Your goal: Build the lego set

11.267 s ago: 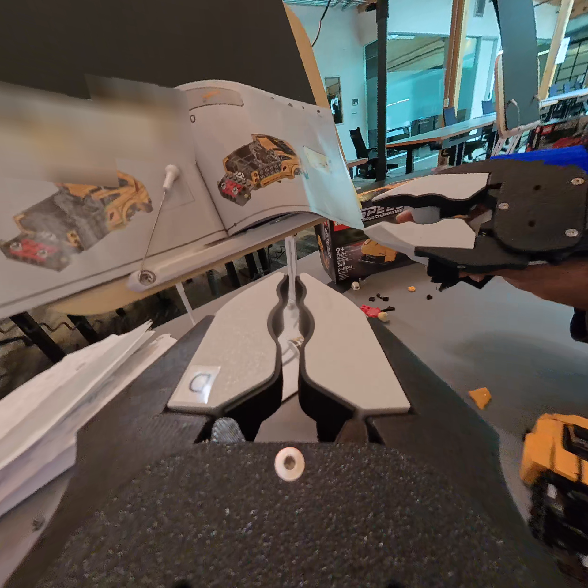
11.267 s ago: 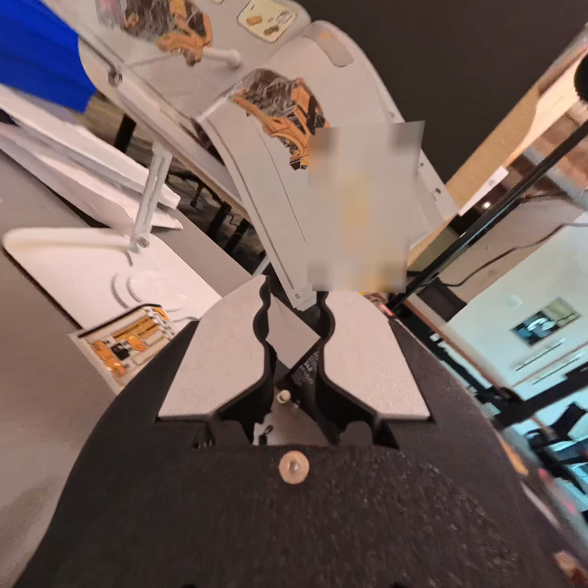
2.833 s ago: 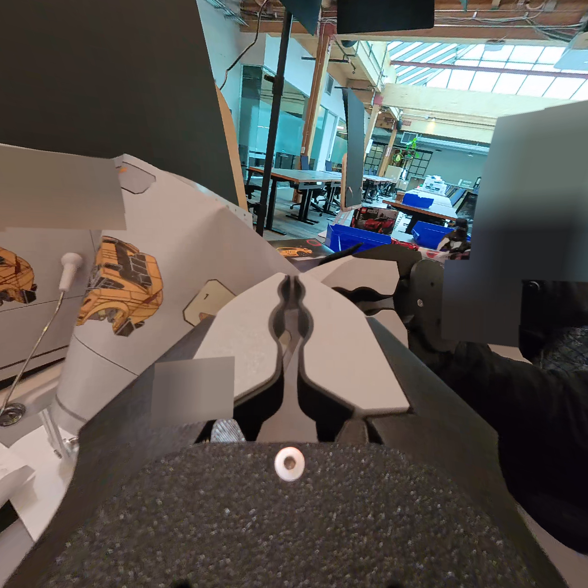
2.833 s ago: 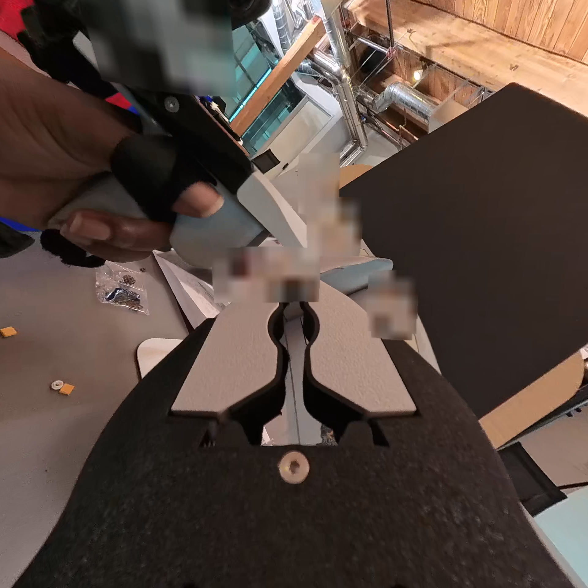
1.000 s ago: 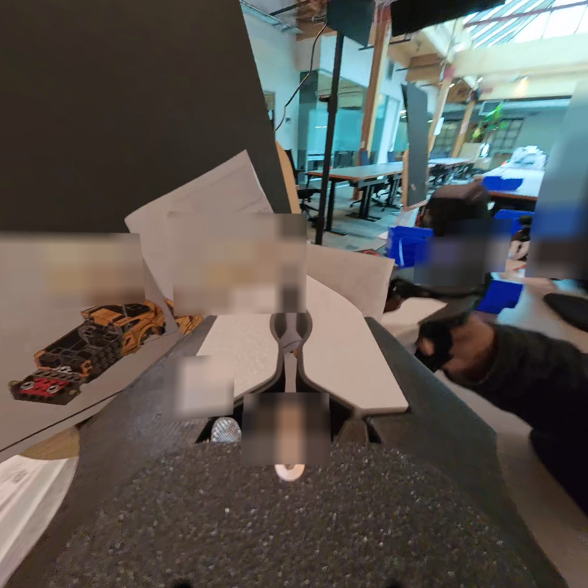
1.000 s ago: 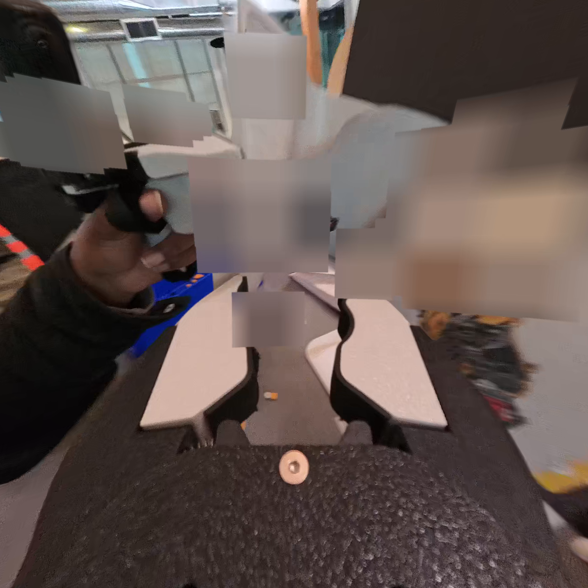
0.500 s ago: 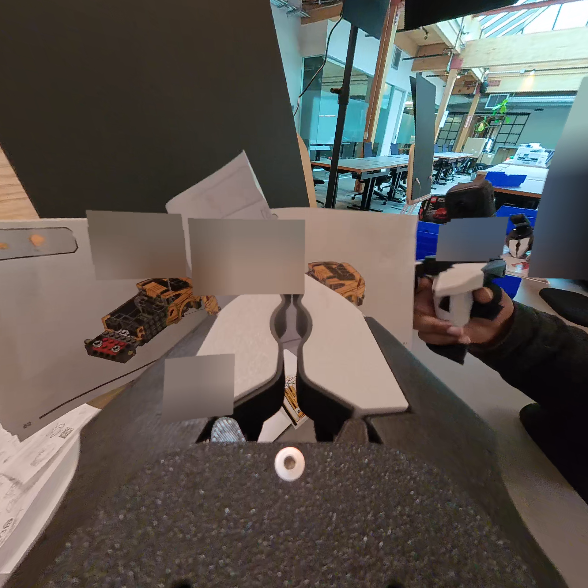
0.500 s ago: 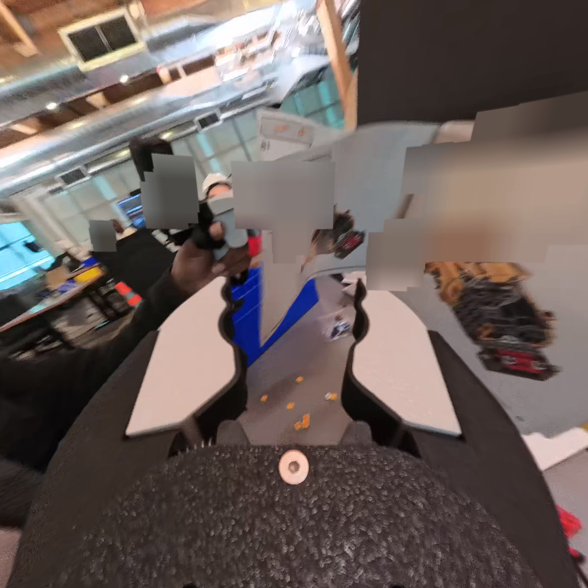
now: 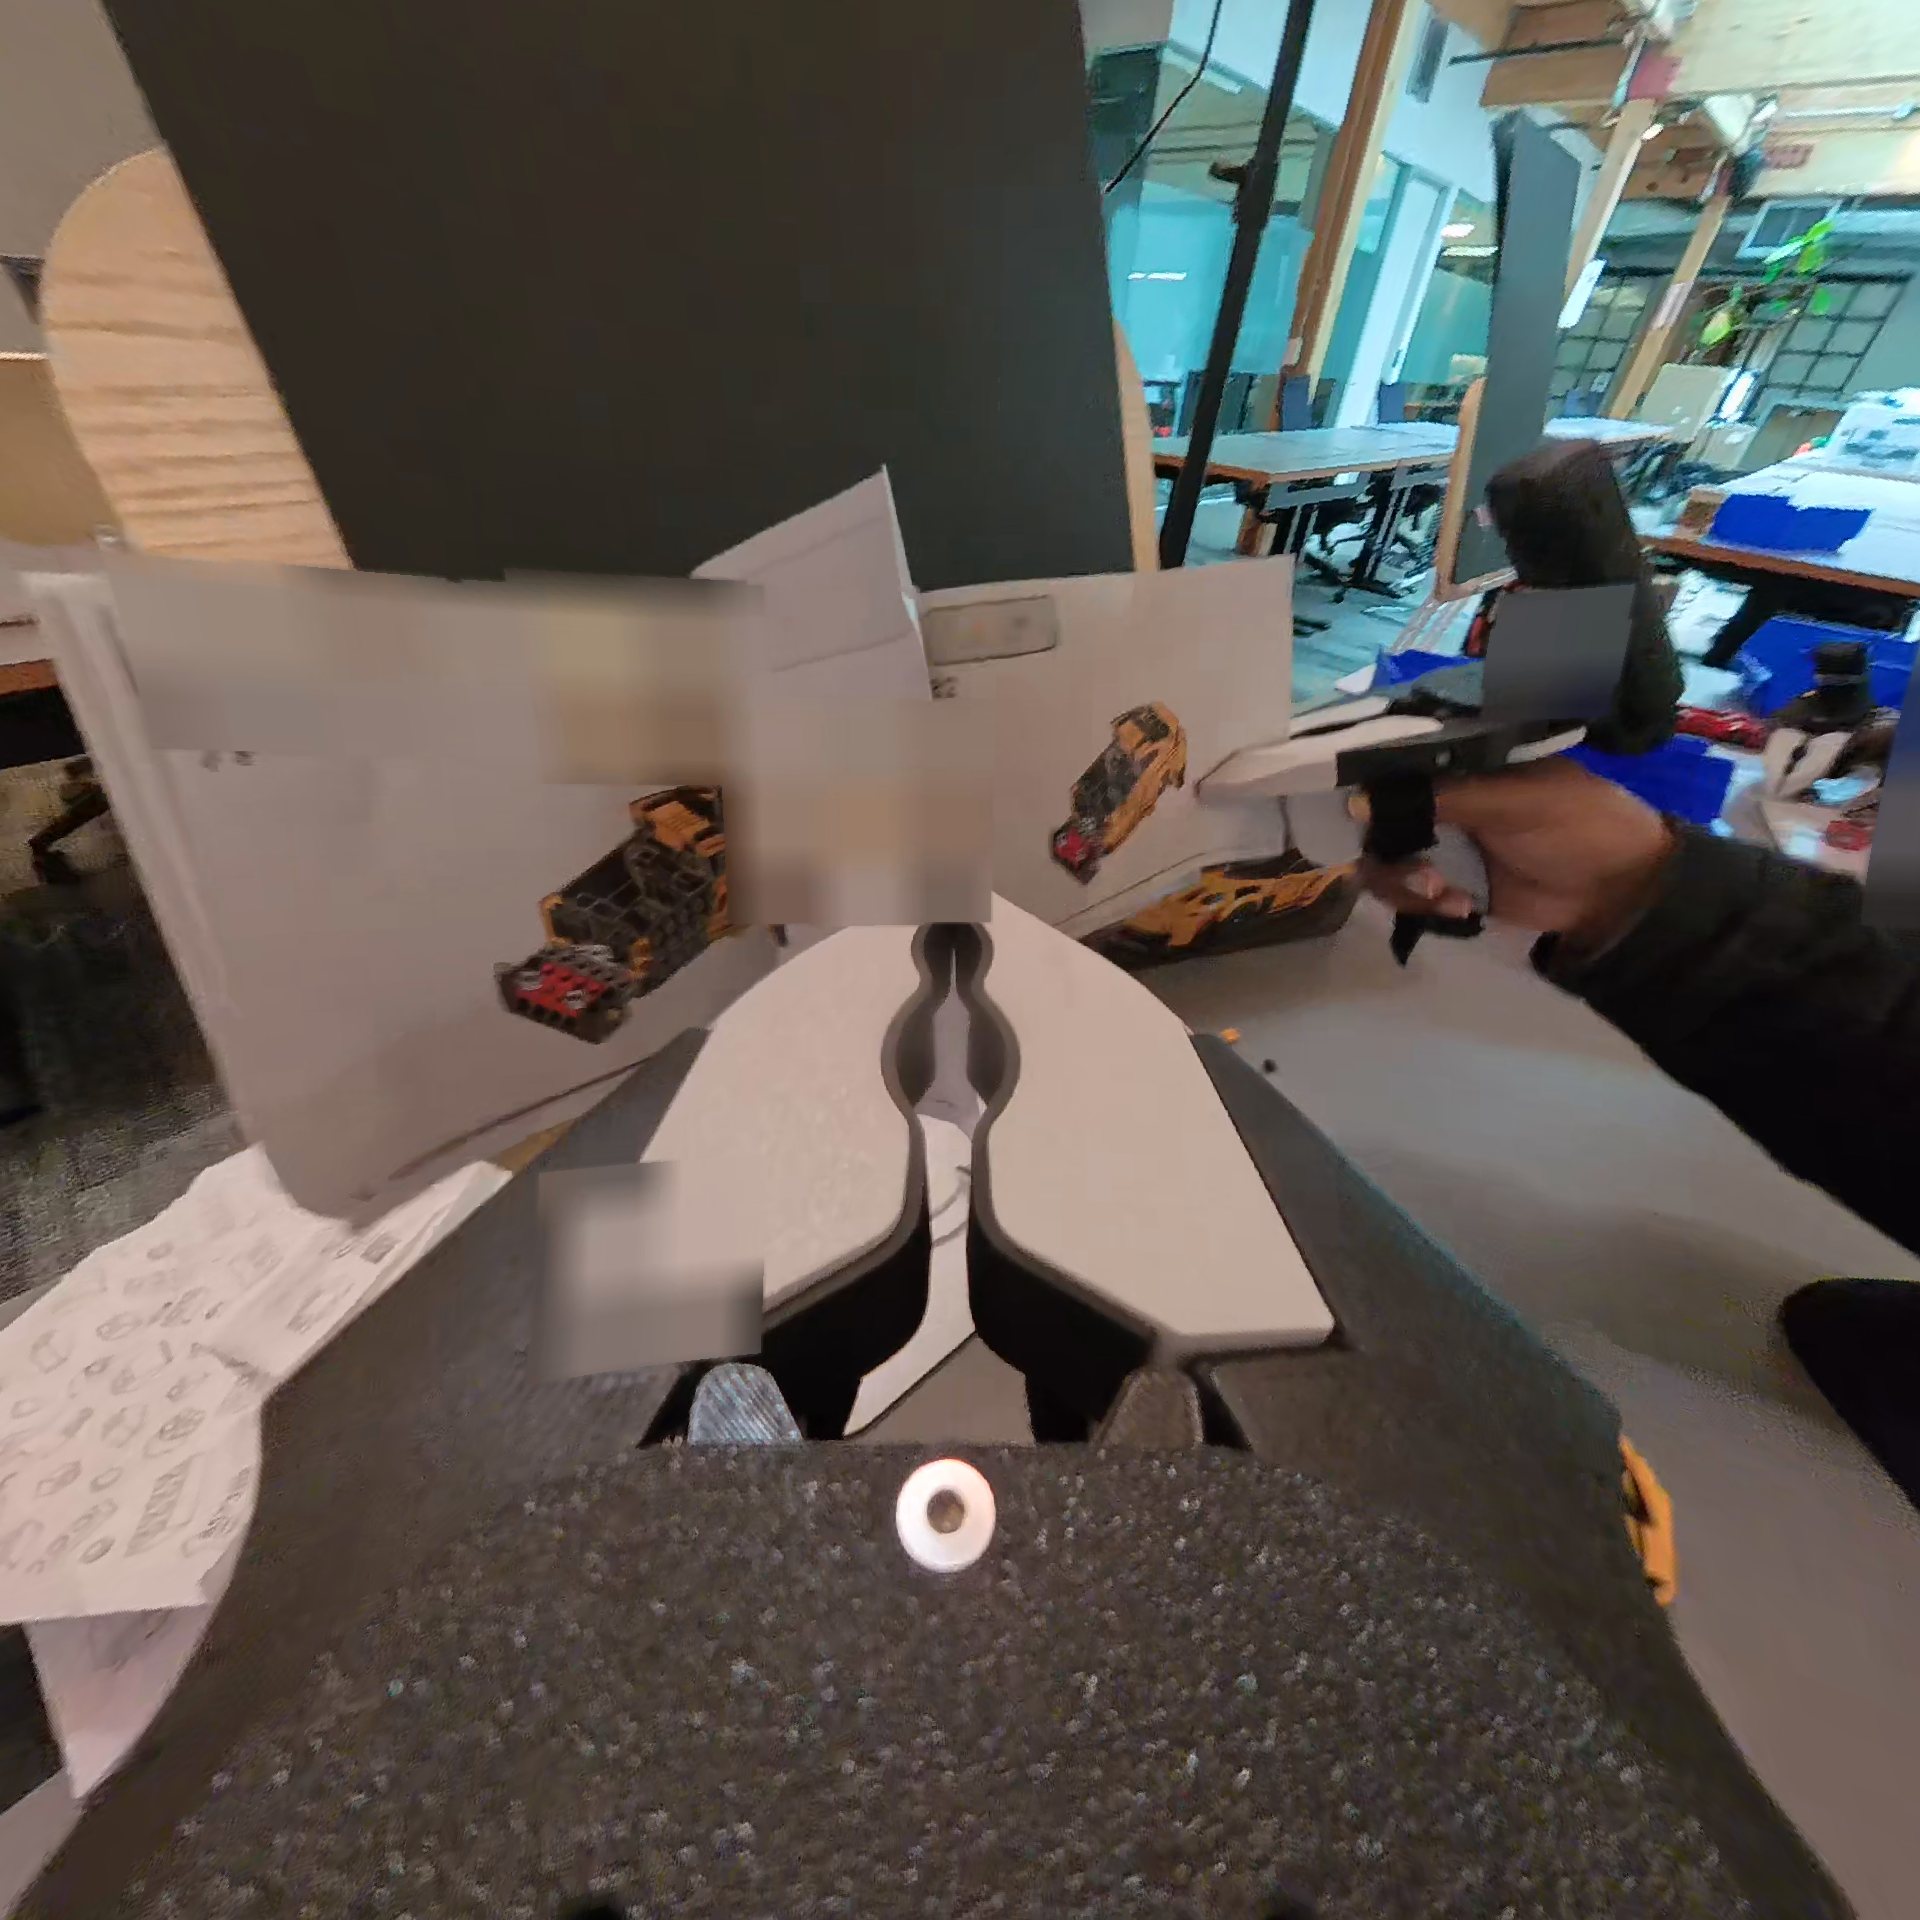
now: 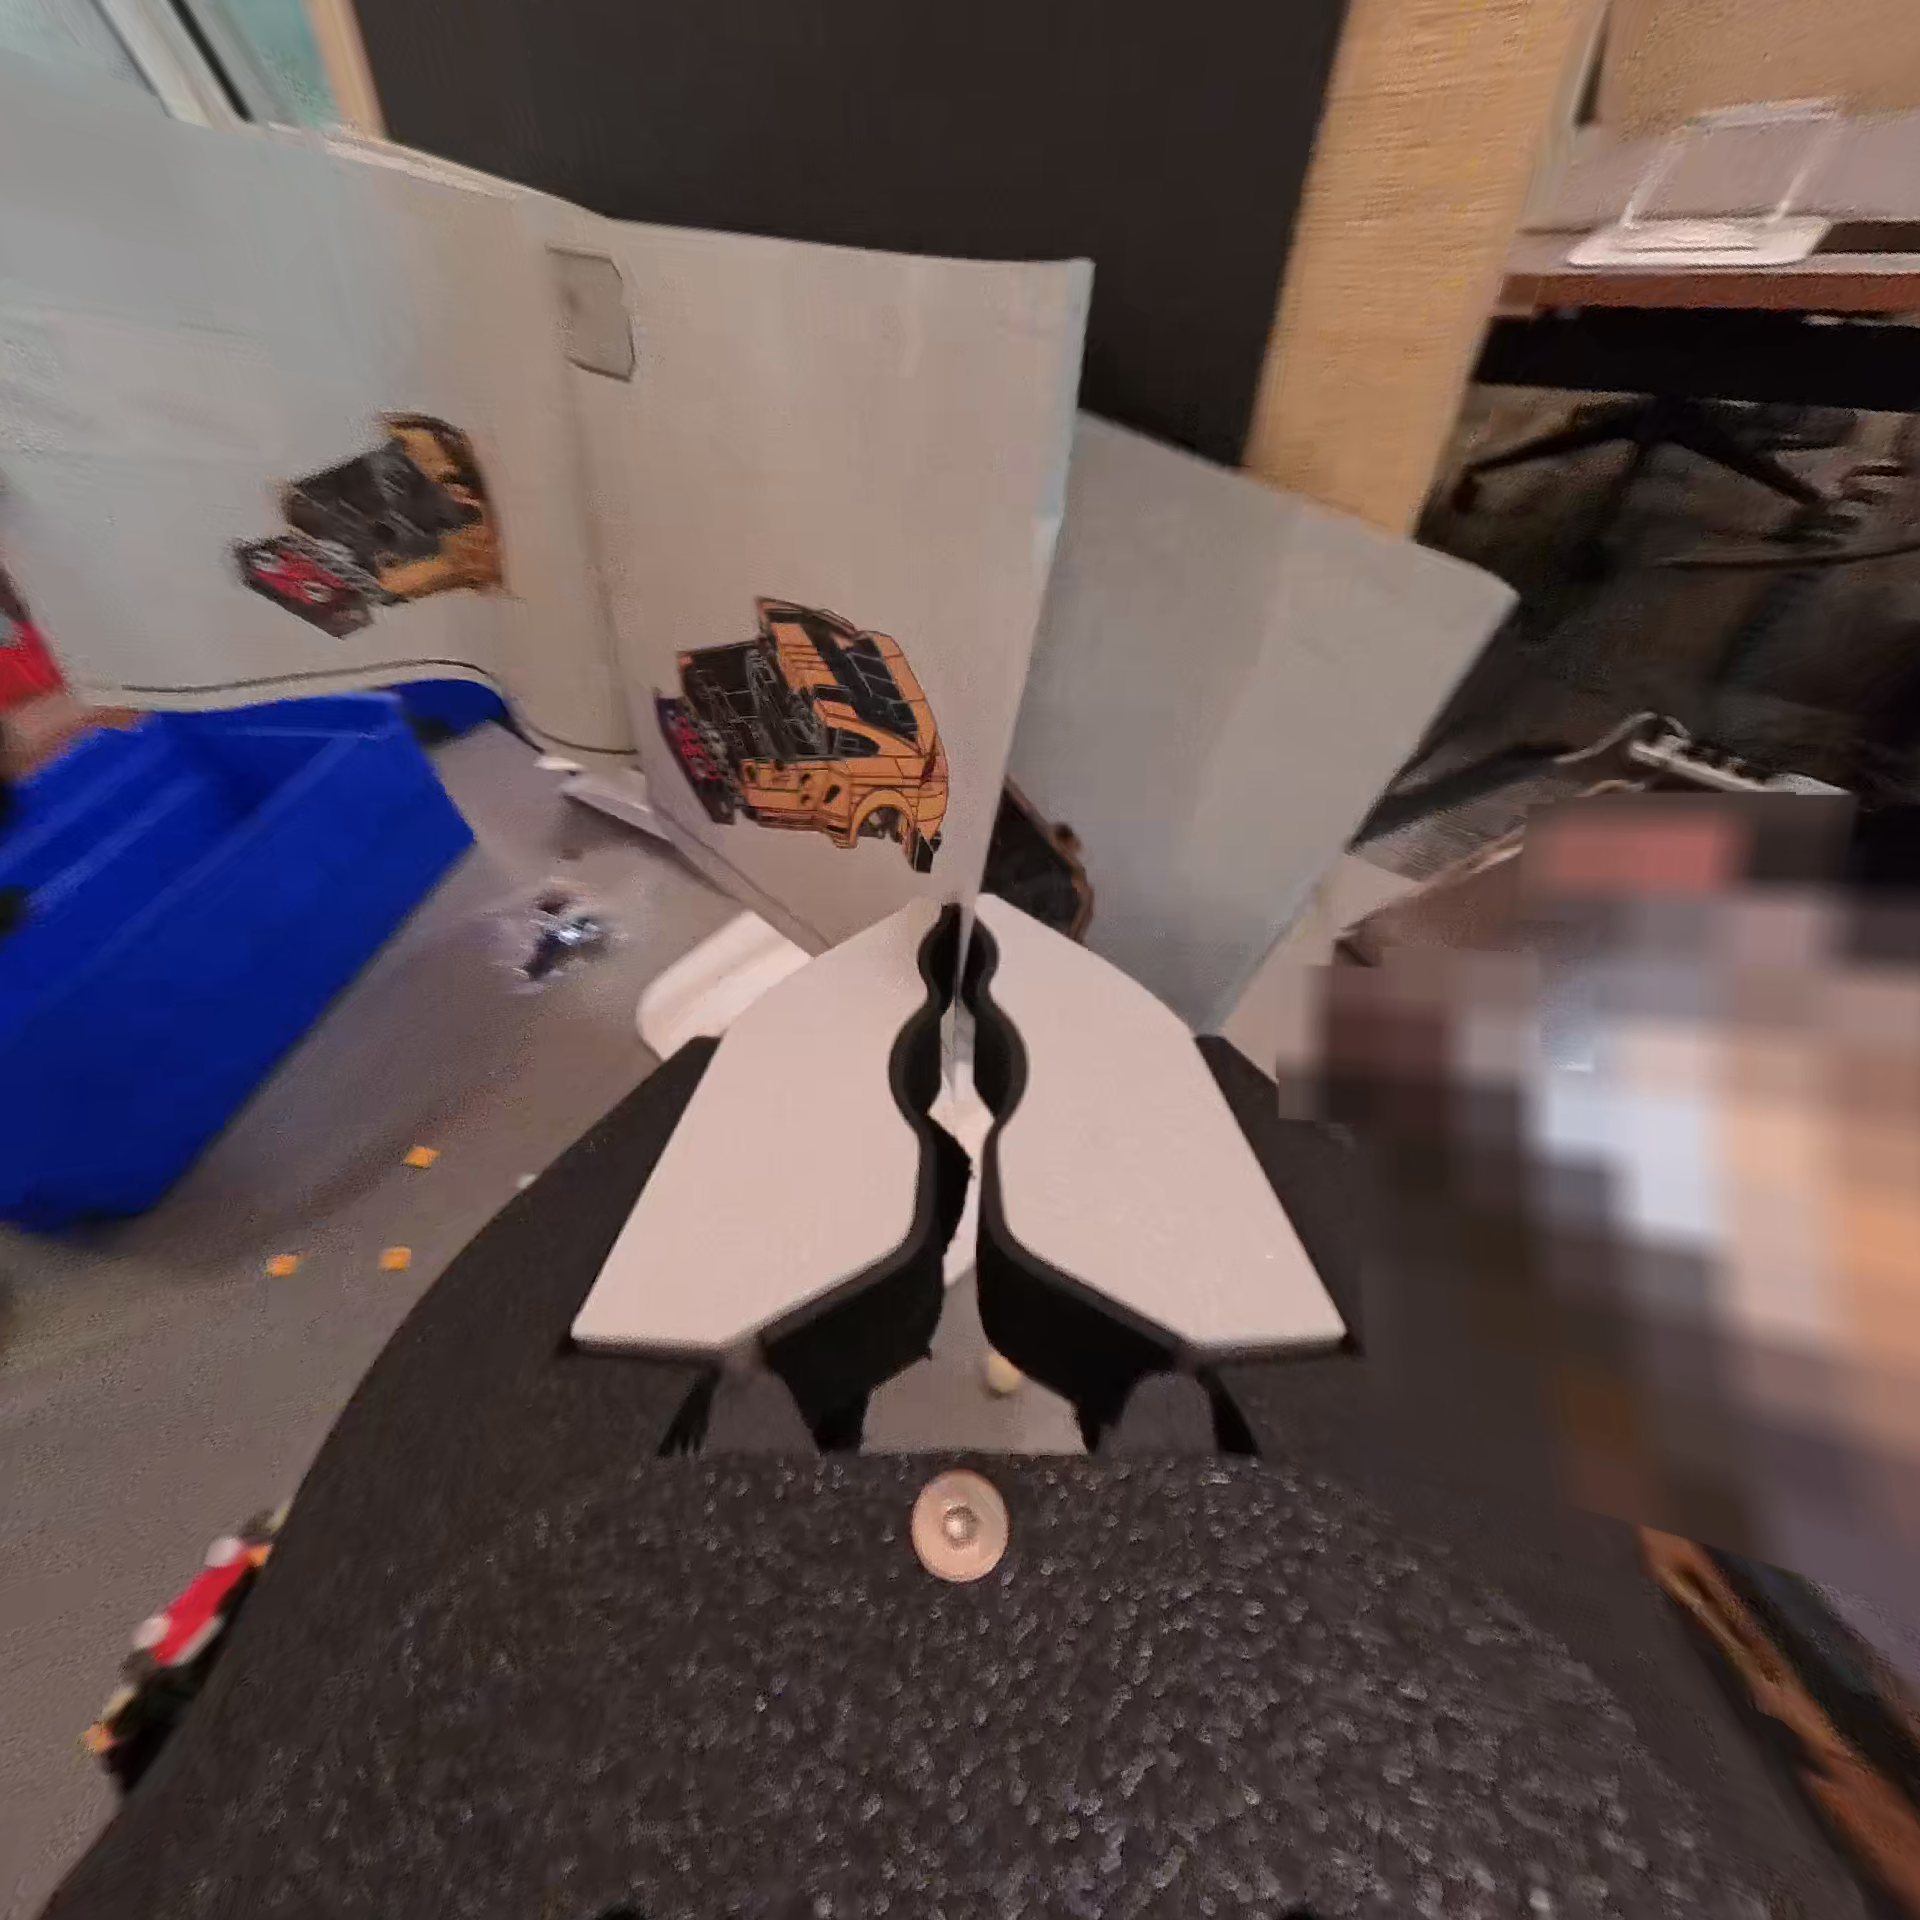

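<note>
Right wrist view: the right gripper [image 10: 954, 920], gaping half a second ago, is now clamped on the edge of a booklet page [image 10: 831, 582] standing above the bench [image 10: 312, 1351]. The left gripper [image 9: 954, 940] stays closed beside the booklet [image 9: 416, 862], seemingly bare.

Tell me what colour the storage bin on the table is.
The bin is bright blue, clearest at the left of the right wrist view.

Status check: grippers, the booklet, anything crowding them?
Right gripper shut on the edge of a booklet page. Left gripper shut, nothing plainly held, just before the open booklet. Blue bin to the left; small bits strewn on the table.
</note>
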